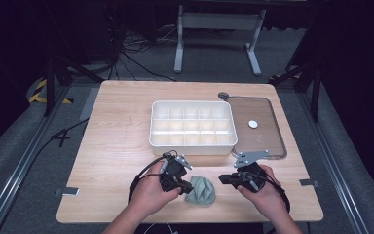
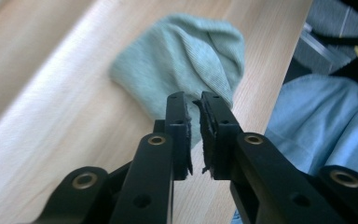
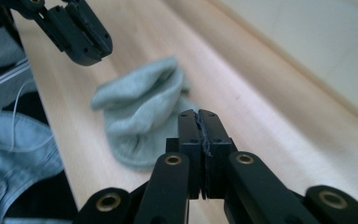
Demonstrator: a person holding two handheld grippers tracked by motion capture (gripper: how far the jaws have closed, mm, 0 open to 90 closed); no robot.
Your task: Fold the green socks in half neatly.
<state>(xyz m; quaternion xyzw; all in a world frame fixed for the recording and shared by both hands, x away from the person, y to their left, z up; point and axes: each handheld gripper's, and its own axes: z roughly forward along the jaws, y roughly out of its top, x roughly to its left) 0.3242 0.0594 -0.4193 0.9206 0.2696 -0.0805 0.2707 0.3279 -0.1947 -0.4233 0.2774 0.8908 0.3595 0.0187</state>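
Note:
A pale green sock [image 1: 203, 191] lies crumpled on the wooden table near its front edge, between the two hands. In the left gripper view the sock [image 2: 186, 56] sits just beyond my left gripper [image 2: 193, 100], whose jaws stand a narrow slit apart with nothing between them. From above, the left gripper [image 1: 189, 187] points at the sock's left edge. My right gripper [image 3: 199, 116] is shut on nothing, a little short of the sock [image 3: 142, 112] and raised off the table. The right gripper [image 1: 222, 179] shows to the sock's right, and the left gripper [image 3: 86, 44] hangs farther off.
A white tray [image 1: 193, 146] divided into several compartments stands mid-table behind the hands. A clear lid [image 1: 268, 141] with a small white disc [image 1: 253, 124] on it lies to its right. The table's front edge [image 2: 265, 116] runs close by, with the person's blue clothing [image 2: 317, 116] past it.

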